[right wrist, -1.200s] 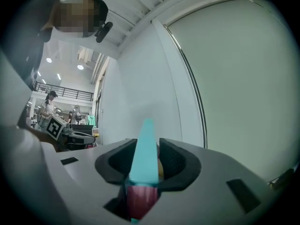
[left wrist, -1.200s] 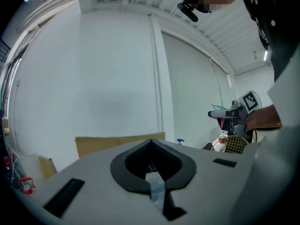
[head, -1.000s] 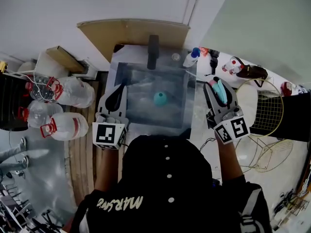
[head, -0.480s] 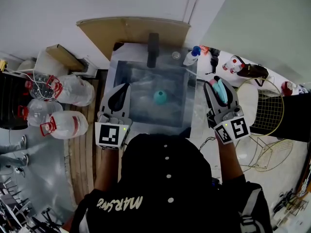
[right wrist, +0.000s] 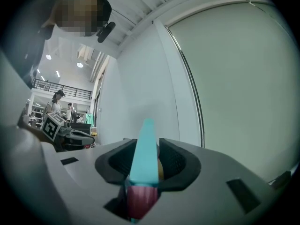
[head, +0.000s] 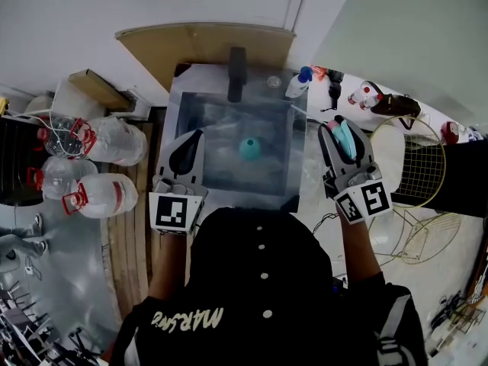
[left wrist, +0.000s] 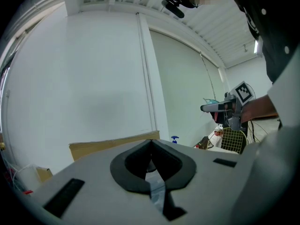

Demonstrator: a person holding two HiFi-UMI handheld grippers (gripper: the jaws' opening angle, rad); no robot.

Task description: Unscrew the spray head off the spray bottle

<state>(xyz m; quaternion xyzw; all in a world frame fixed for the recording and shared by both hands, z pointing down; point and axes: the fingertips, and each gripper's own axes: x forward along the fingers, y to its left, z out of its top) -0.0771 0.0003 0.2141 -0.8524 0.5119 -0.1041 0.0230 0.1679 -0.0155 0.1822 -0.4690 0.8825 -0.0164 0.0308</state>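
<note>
Head view: the person stands over a clear-walled box (head: pixel 299 162), one tool on either side of it.

Right tool (head: pixel 341 139): jaws part-way closed, clamped on the spray head (head: pixel 348 140). It is held above the box's right edge, clear of the box. In the right gripper view the right tool (right wrist: pixel 149 146) has the spray head (right wrist: pixel 144 158) upright between its pads. The teal upper part rises past the fingertips, and a pink collar (right wrist: pixel 140 198) sits lower in the jaw throat.

Left tool (head: pixel 191 142): jaws fully together with nothing between them, over the box's left edge. The left gripper view confirms it: the black pads of the left tool (left wrist: pixel 151 149) meet along one line.

Inside the box lies a teal round item (head: pixel 249 149), well apart from both tools. I cannot tell from above whether it is the bottle body.

Surroundings:
- a dark upright bar (head: pixel 237 73) at the far side of the box
- a white bottle with blue cap (head: pixel 299 85) near the far right corner
- a cardboard sheet (head: pixel 206 48) against the wall
- large clear water jugs (head: pixel 103 197) on the floor at left
- a wire basket (head: pixel 423 170) at right
</note>
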